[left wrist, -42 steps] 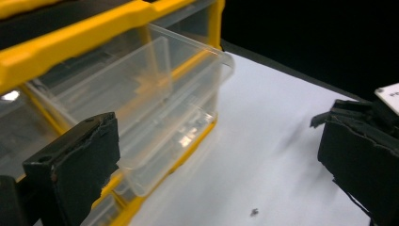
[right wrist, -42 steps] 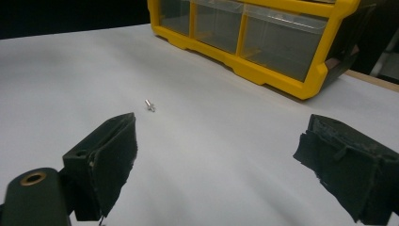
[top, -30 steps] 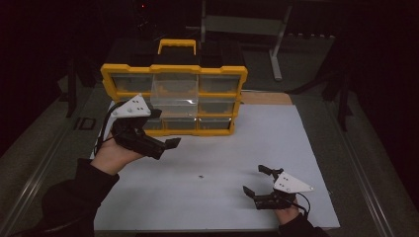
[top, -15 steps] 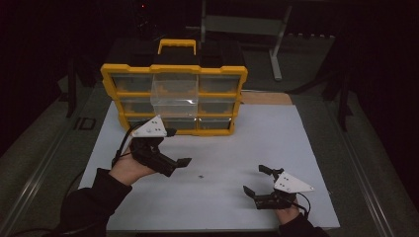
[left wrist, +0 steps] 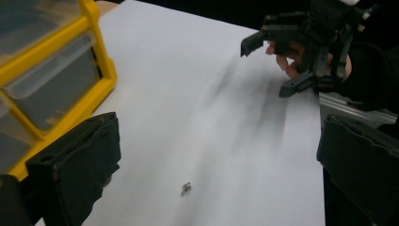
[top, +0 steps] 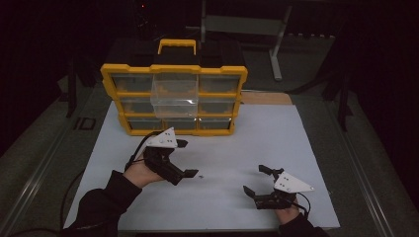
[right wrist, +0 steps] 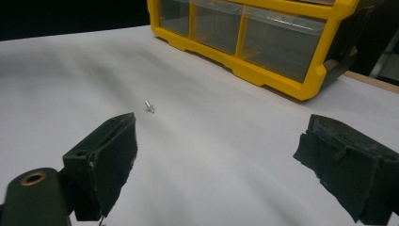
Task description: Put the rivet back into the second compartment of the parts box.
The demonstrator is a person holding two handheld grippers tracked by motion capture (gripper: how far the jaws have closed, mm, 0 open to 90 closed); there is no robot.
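Note:
A tiny silver screw [top: 201, 176] [left wrist: 186, 189] [right wrist: 149, 106] lies alone on the white sheet [top: 257, 138]. My left gripper [top: 188, 159] [left wrist: 216, 160] is open just left of the screw, and its jaws stand wide on either side of it in the left gripper view. Near the sheet's front right, my right gripper [top: 253, 179] [right wrist: 221, 160] is open and holds nothing; it points toward the screw from farther off. The left gripper view shows it as well [left wrist: 268, 68]. Behind stands a yellow organizer [top: 173, 98] [right wrist: 263, 42] with clear drawers.
One clear drawer [top: 174, 96] is pulled out from the organizer's middle column. A wooden strip [top: 267, 98] lies at the sheet's far right edge. Metal rails run along both sides of the table, and the surroundings are dark.
My left gripper has come away from the organizer's front, toward the near side and right, down to the screw. The right gripper has stayed put.

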